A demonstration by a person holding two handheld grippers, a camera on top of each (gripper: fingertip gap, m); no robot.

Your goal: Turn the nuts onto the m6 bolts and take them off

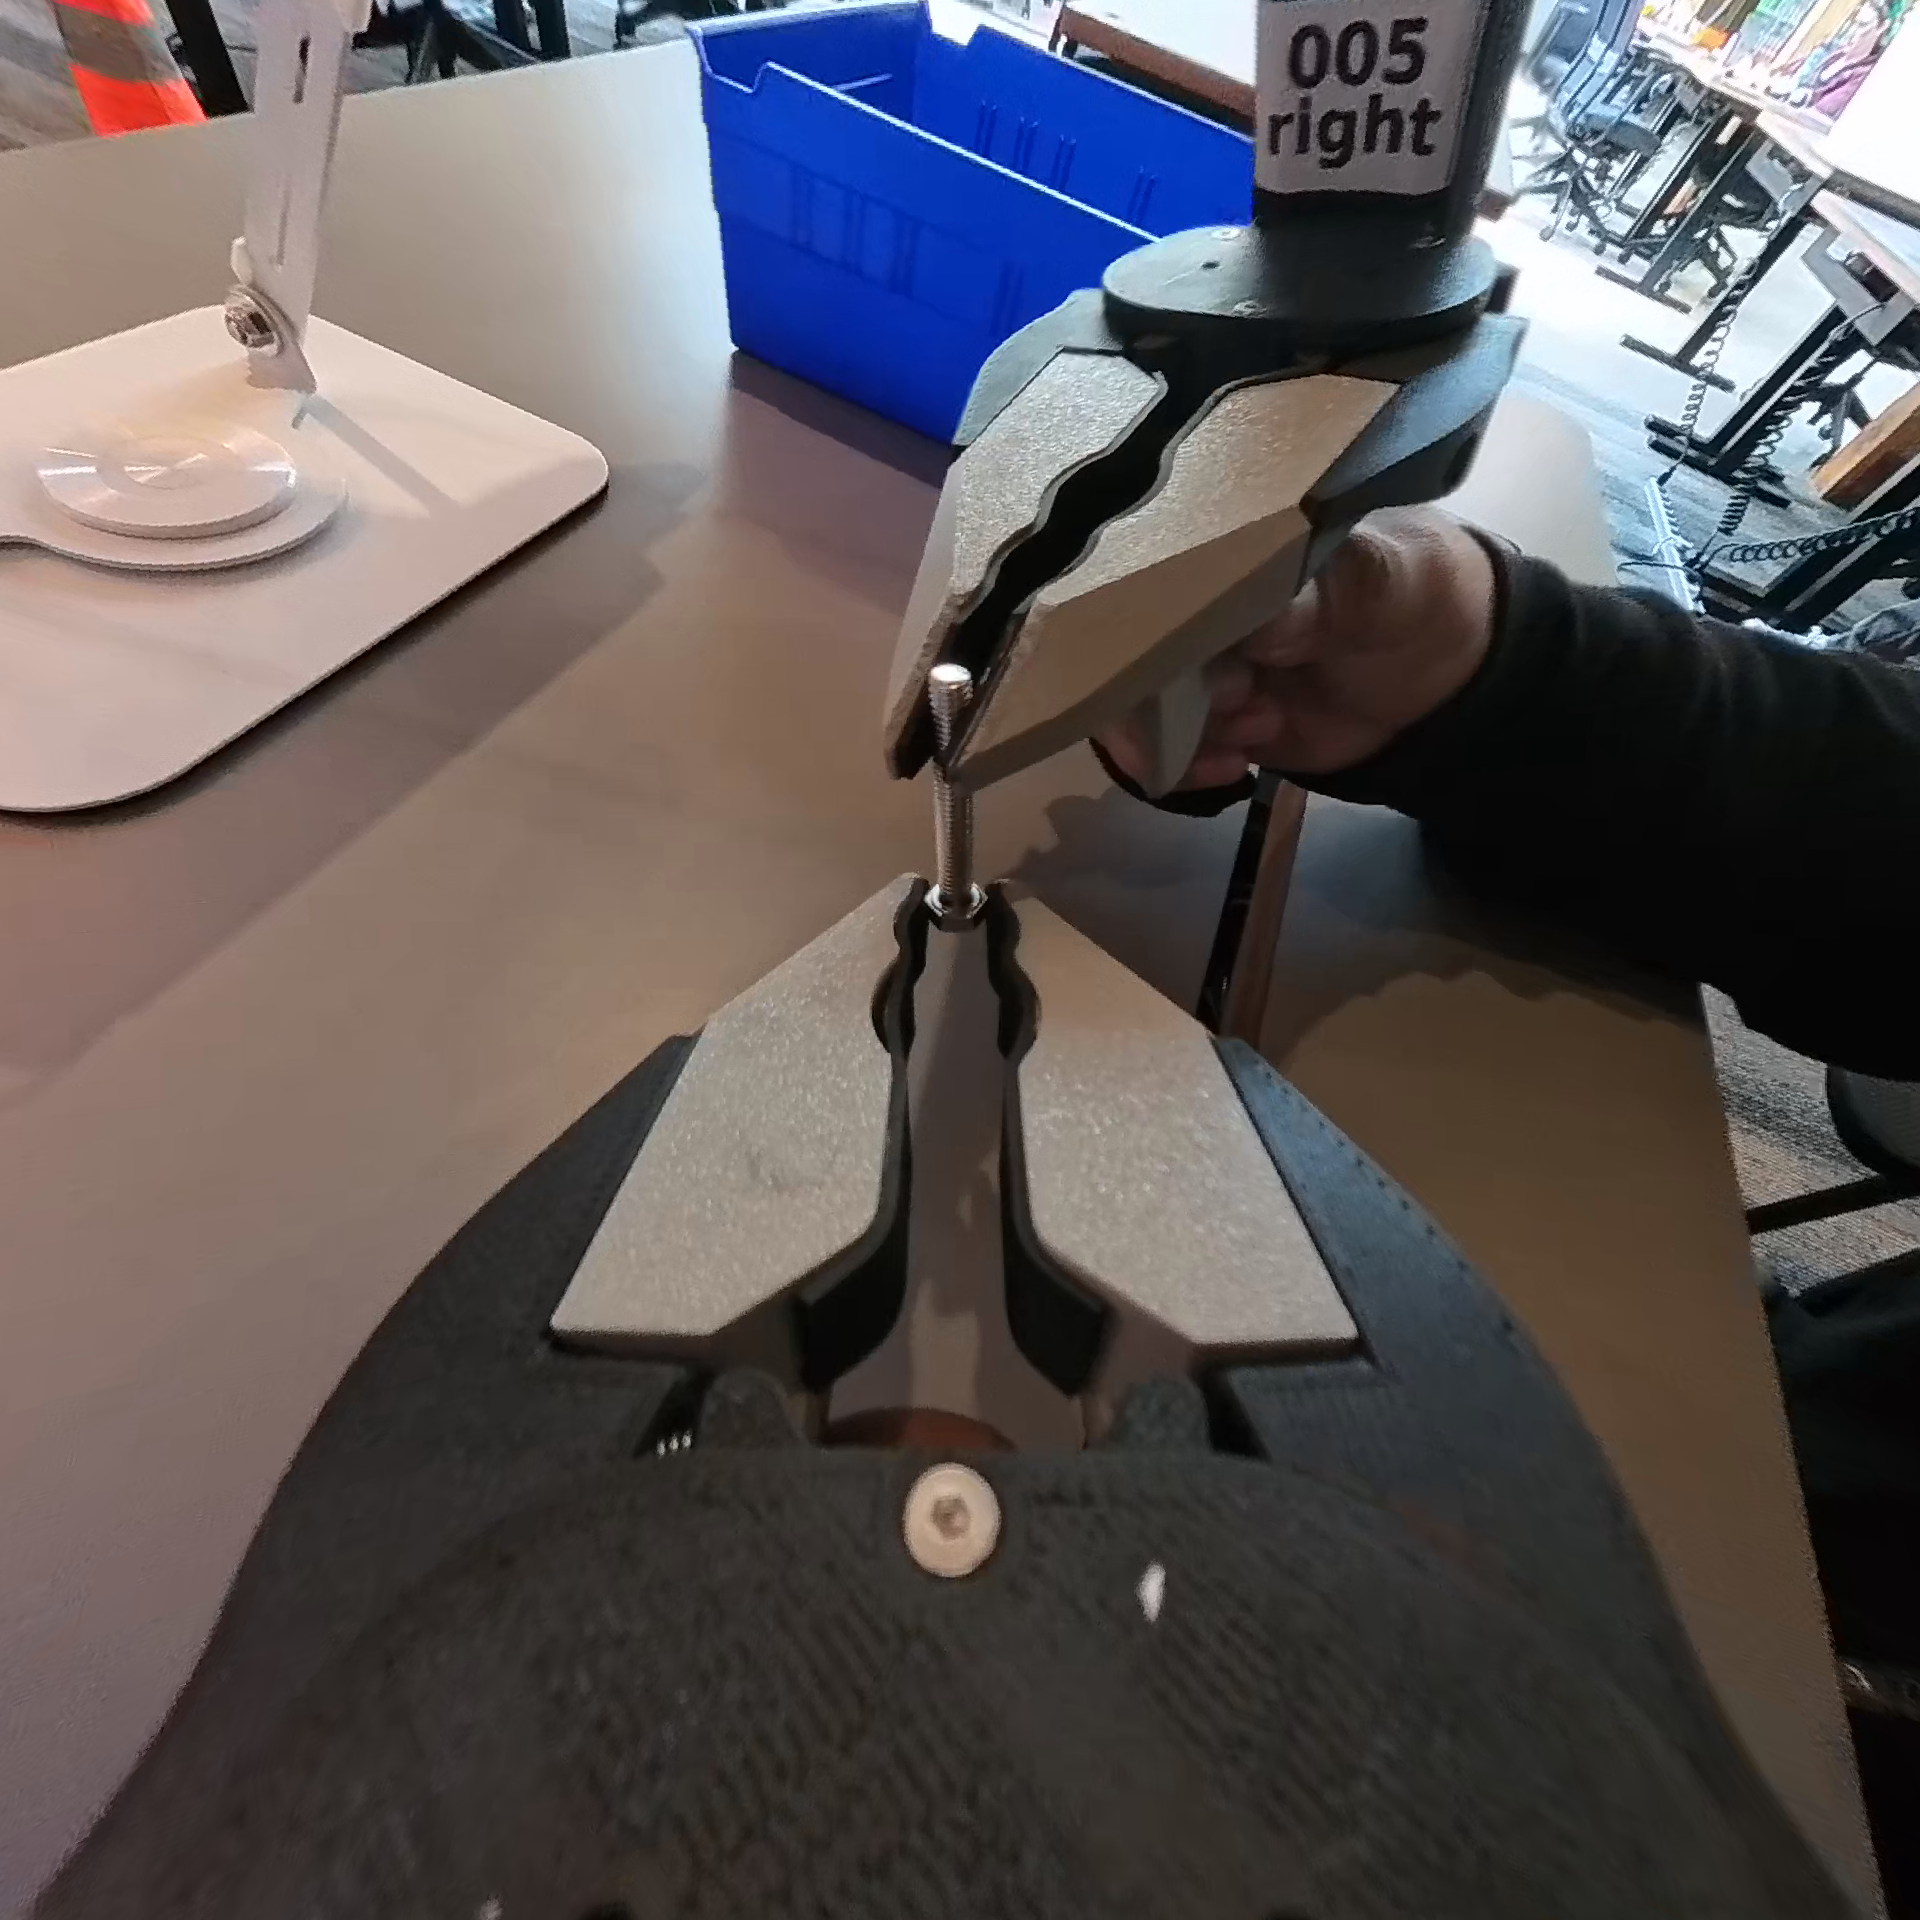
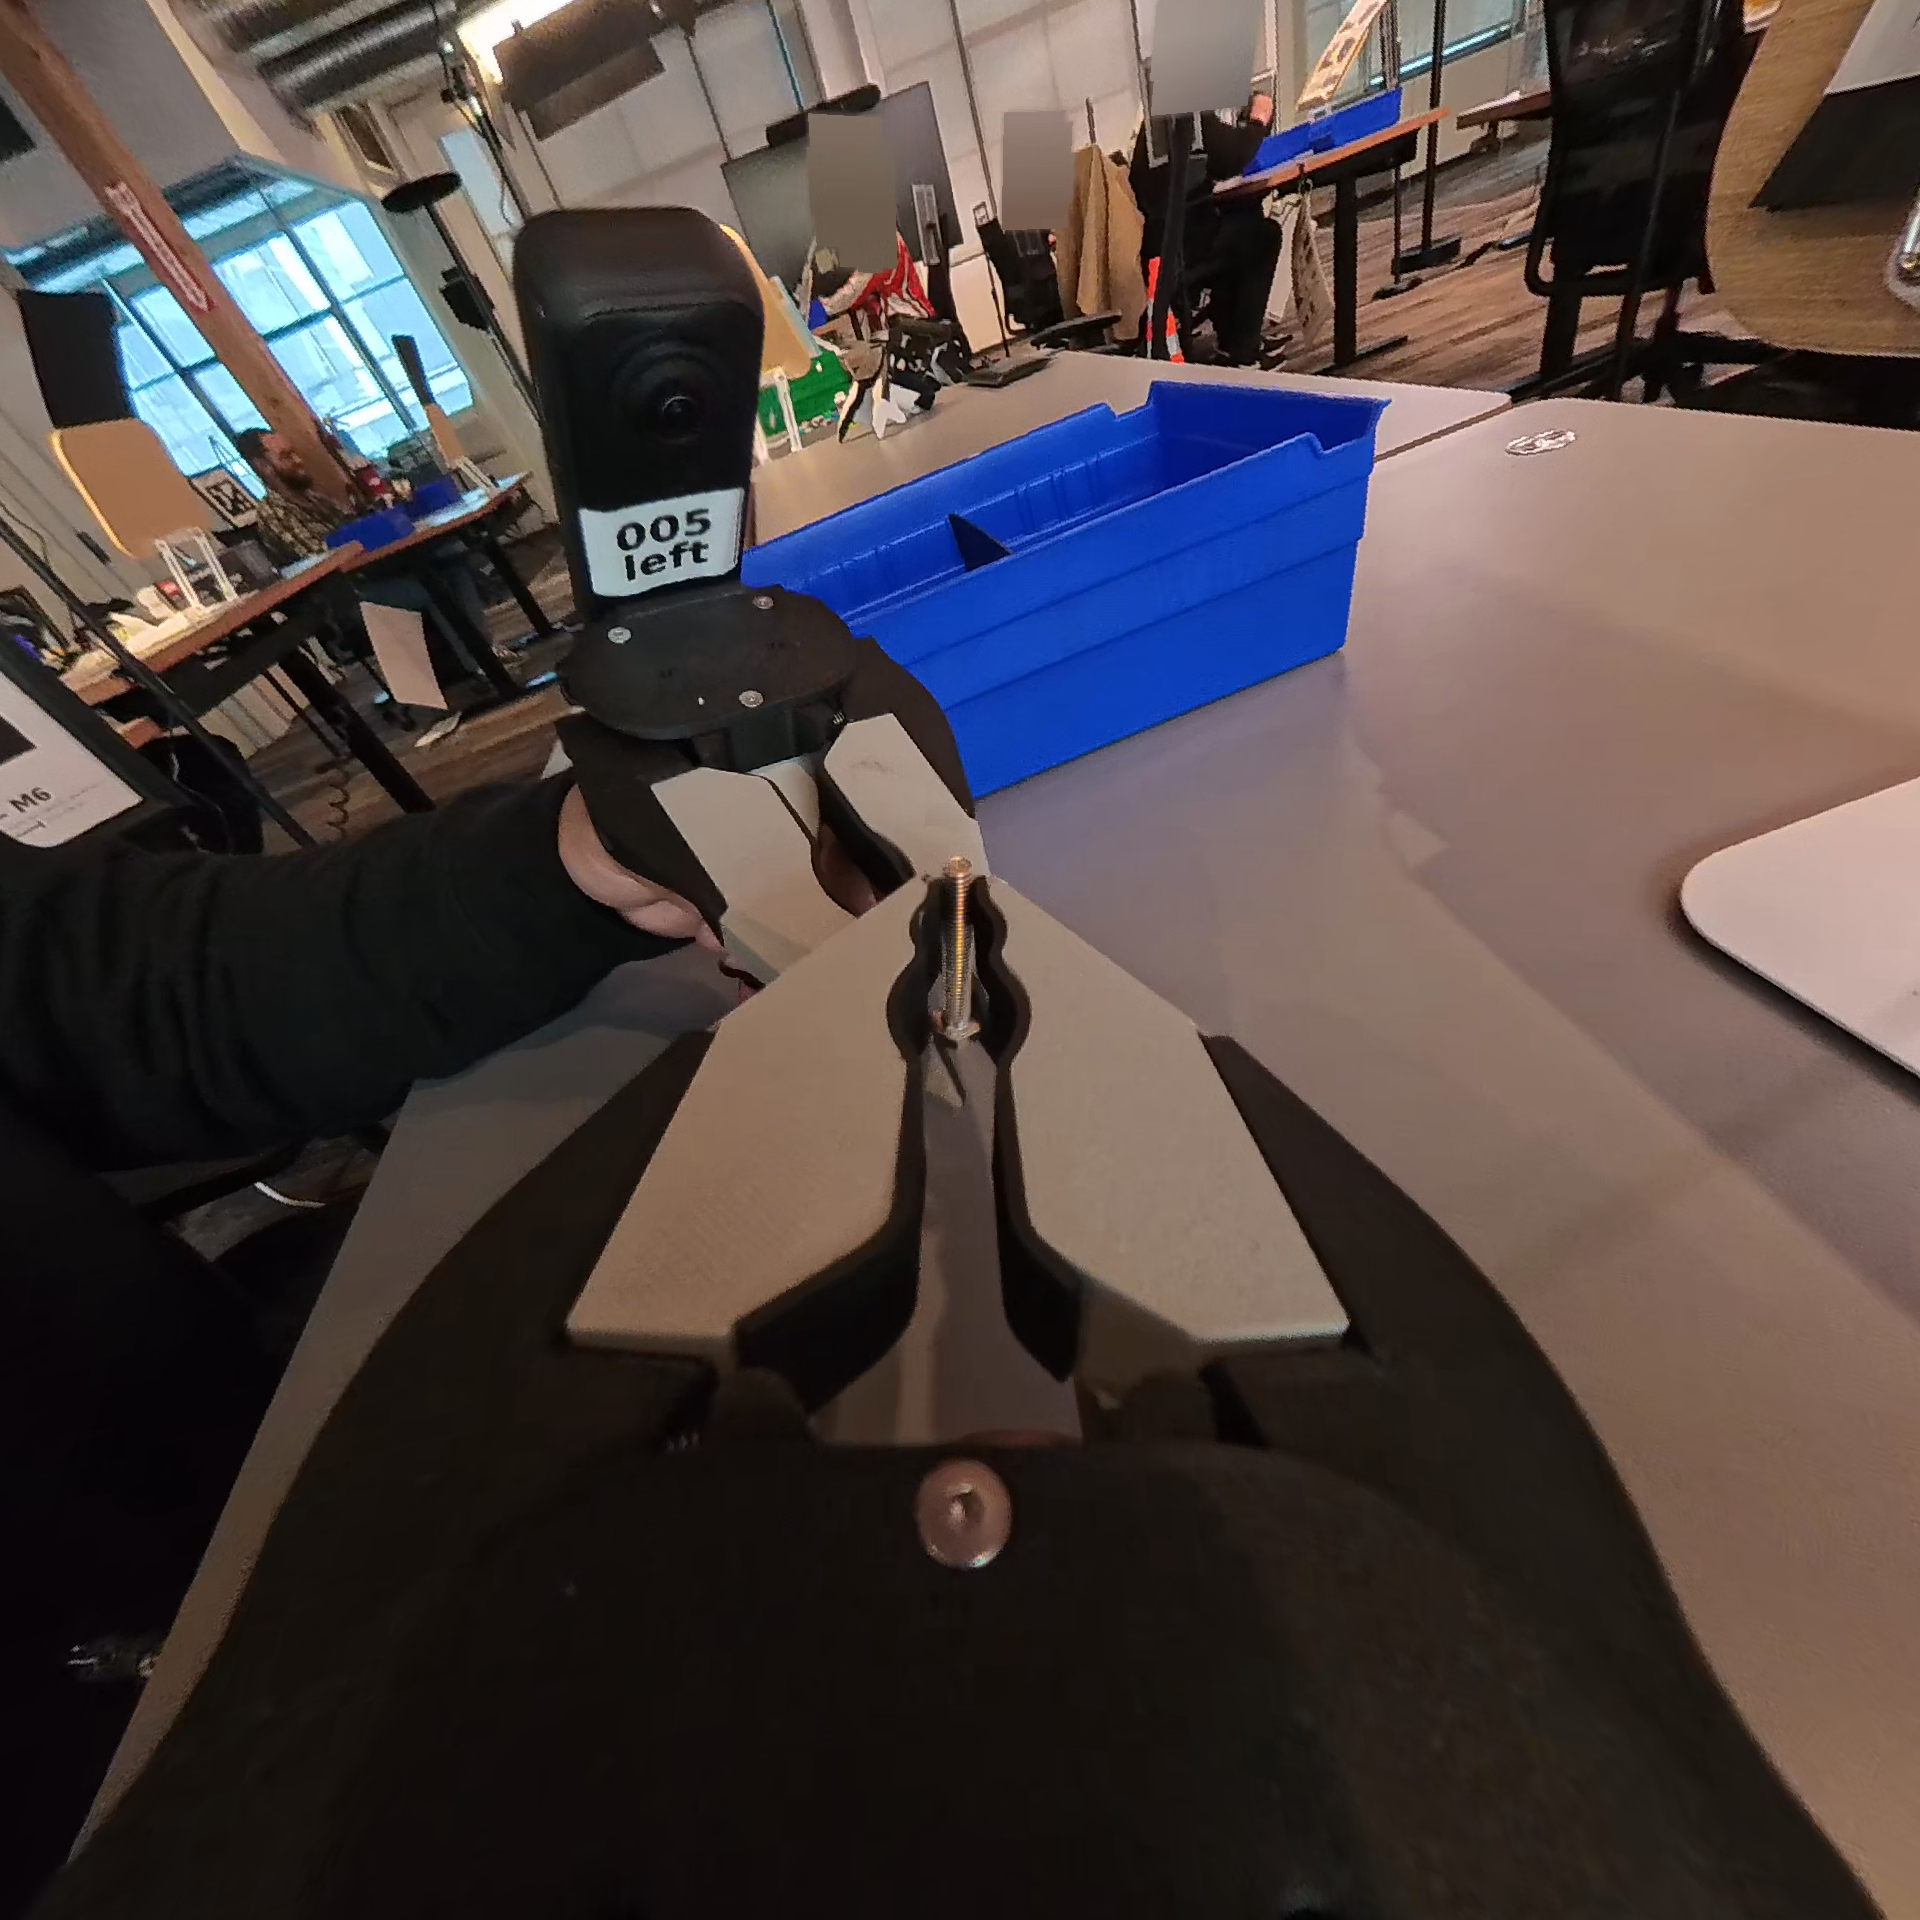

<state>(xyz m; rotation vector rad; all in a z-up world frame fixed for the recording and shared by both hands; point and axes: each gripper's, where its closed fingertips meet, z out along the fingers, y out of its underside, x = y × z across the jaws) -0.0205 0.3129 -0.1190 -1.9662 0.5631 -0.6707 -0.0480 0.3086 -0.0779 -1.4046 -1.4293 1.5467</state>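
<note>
In the left wrist view my left gripper (image 1: 958, 902) is shut on a small hex nut (image 1: 958, 906) at its fingertips. A silver M6 bolt (image 1: 948, 821) rises from the nut, with its thread seated in it. My right gripper (image 1: 940, 743) comes down from the upper right and is shut on the bolt's upper part. In the right wrist view the bolt (image 2: 956, 956) lies along the gap between my right gripper's (image 2: 956, 896) fingers. Its far end points at the left gripper (image 2: 790, 862), whose tips and nut are hidden there. Both are held above the grey table (image 1: 416, 1039).
A blue divided bin (image 1: 935, 208) stands on the table behind the grippers; it also shows in the right wrist view (image 2: 1091, 582). A white stand base (image 1: 260, 540) lies at the left. The table's edge (image 1: 1704, 1039) runs close on the right, with chairs and desks beyond. My hands' fingertips stand some 4 cm from each other. The white stand base (image 1: 260, 540) is about 25 cm from both grippers' fingertips.
</note>
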